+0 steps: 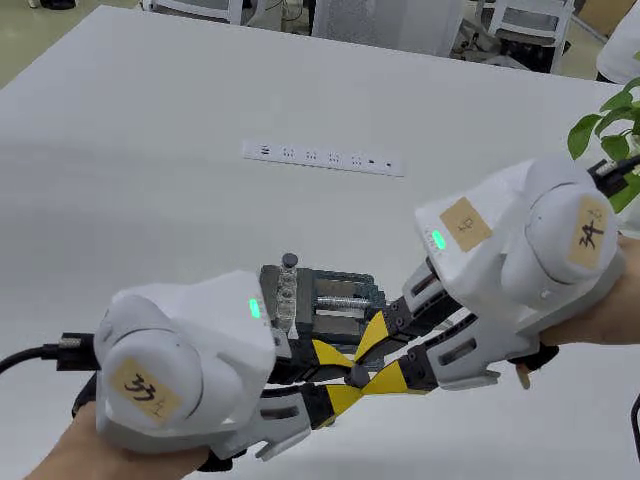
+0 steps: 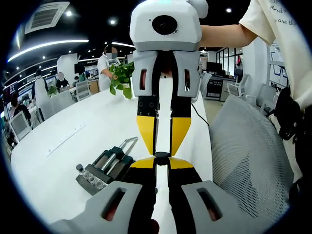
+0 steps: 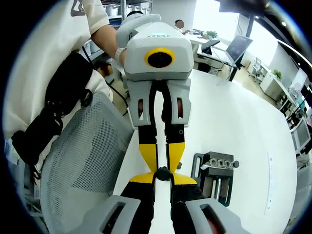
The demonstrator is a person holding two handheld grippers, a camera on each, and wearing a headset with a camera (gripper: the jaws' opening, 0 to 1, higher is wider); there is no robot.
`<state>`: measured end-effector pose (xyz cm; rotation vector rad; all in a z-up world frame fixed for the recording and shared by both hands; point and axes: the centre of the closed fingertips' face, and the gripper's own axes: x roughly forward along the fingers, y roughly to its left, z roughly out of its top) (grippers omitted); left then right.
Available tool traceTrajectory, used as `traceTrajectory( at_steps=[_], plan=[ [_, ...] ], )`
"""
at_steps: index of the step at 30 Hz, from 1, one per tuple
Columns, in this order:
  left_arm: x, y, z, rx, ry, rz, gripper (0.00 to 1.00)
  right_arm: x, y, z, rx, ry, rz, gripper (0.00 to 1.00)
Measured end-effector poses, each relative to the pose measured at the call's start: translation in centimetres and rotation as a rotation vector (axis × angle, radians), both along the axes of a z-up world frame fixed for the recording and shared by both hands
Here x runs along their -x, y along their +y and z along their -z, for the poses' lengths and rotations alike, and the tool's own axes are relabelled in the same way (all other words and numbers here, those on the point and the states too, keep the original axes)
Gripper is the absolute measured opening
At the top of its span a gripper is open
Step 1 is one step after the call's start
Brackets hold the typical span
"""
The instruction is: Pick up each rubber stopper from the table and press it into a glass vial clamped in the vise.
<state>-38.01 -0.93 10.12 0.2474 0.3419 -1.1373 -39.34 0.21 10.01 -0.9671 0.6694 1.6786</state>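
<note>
Jaws of the left gripper (image 1: pixel 349 378) and right gripper (image 1: pixel 369 373) both stand narrow, meeting tip to tip on a small dark rubber stopper (image 3: pixel 162 173); which pair bears it cannot be told. This is judged a regrip before seating. Next, one gripper needs sole hold, then alignment over an open vial (image 2: pixel 93 178) in the vise (image 1: pixel 335 303); the end vial appears plugged. The white table (image 1: pixel 150 150) carries a power strip (image 1: pixel 323 157), in an open office with mesh chairs (image 2: pixel 248 146).
</note>
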Motion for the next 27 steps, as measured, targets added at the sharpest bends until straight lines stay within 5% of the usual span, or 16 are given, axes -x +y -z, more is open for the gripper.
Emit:
traceTrajectory(
  at_steps=[21,27],
  plan=[
    [0.81,-0.09,-0.03,0.026,0.004,0.025,0.04,0.64,0.00,0.22,0.027,-0.013,-0.072,0.08],
    [0.71,0.18,0.08,0.041,0.006,0.007,0.04,0.44,0.17,0.30,0.015,-0.005,-0.040,0.06]
  ],
)
